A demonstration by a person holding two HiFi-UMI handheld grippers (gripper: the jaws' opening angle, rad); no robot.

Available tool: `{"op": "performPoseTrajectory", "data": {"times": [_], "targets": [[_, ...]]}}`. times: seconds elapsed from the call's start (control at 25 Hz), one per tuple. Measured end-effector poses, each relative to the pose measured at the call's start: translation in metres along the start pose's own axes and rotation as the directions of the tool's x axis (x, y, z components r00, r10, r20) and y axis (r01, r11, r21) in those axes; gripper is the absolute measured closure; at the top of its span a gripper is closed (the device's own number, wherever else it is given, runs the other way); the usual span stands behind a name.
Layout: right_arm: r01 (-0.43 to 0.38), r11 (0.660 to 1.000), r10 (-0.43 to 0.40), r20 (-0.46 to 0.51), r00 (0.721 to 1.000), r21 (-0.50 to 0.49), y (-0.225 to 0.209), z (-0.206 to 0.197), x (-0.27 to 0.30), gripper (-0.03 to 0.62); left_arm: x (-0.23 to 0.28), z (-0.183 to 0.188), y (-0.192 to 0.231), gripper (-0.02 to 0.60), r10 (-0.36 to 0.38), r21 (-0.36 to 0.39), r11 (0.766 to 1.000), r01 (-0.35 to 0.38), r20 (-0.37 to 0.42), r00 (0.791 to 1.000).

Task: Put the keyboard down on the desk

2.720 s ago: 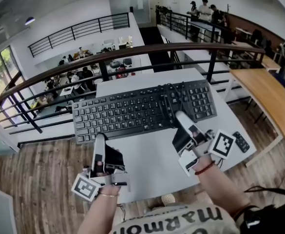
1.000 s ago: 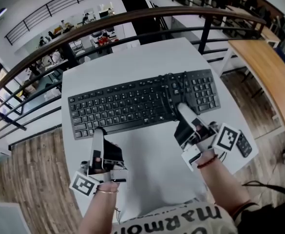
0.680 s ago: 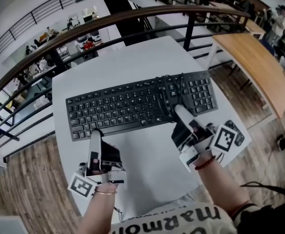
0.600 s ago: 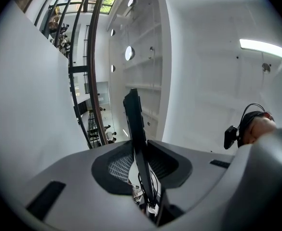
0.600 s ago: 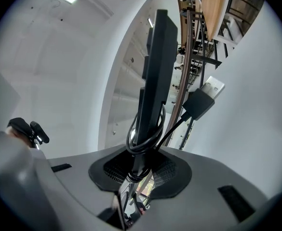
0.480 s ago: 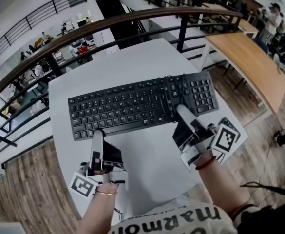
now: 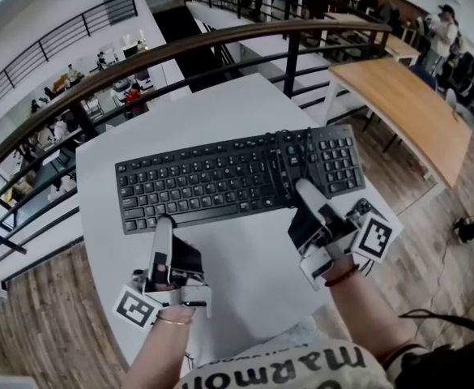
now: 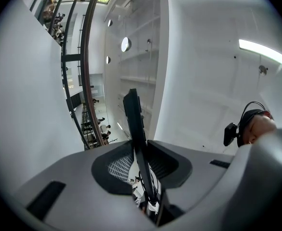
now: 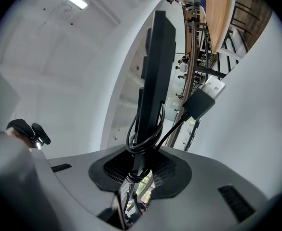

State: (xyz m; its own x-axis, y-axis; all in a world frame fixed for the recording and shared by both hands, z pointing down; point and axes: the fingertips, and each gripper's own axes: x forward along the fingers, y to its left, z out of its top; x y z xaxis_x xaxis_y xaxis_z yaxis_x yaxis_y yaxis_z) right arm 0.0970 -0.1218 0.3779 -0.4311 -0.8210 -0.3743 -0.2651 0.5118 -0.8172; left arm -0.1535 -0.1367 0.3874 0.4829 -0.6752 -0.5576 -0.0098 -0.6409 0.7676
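Two claws: left claw [image 7: 162, 222] and right claw [image 7: 305, 190] are each closed narrowly on the keyboard's near edge, at its 7 and 5 o'clock. Each claw's own view shows the board edge-on, pinched between the pads.
Keyboard: the keyboard [image 7: 237, 177] sits keys-up over the white surface [image 7: 245, 258], stretching toward 12 o'clock from the claws. Whether its far edge touches the surface cannot be told.
Cable: the cable [image 9: 145, 134] is looped round the board just beside the right claw, with its plug [image 9: 204, 99] dangling loose.
Risk, tilt: held along one long edge only, the board could droop or pivot in the pads and land far edge first with a knock.
Risk, uneven release: if one claw lets go ahead of the other, that end would likely drop and twist.
Risk, cable: the loops or plug could get trapped underneath and leave the board rocking, or could snag the right claw as it withdraws.
Risk, overhang: the board spans nearly the whole surface, so if set too far toward 3 o'clock its end could hang off.
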Motion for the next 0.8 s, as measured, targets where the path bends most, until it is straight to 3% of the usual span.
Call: {"op": "performPoseTrajectory", "data": {"times": [0.28, 0.6, 0.8], "targets": [[-0.018, 0.999, 0.02, -0.053, 0.998, 0.033, -0.019, 0.003, 0.005, 0.479, -0.002, -0.007, 0.005, 0.497, 0.012, 0.042, 0.999, -0.013, 0.037, 0.999], [-0.005, 0.997, 0.017, -0.145, 0.989, 0.082, -0.007, 0.001, 0.025, 0.478, -0.009, 0.002, -0.009, 0.495, 0.097, 0.051, 0.993, -0.102, 0.099, 0.99], [0.004, 0.994, 0.016, -0.187, 0.982, 0.106, -0.037, 0.007, 0.028, 0.477, -0.01, -0.012, 0.012, 0.496, 0.126, 0.054, 0.989, -0.135, 0.142, 0.982]]}}
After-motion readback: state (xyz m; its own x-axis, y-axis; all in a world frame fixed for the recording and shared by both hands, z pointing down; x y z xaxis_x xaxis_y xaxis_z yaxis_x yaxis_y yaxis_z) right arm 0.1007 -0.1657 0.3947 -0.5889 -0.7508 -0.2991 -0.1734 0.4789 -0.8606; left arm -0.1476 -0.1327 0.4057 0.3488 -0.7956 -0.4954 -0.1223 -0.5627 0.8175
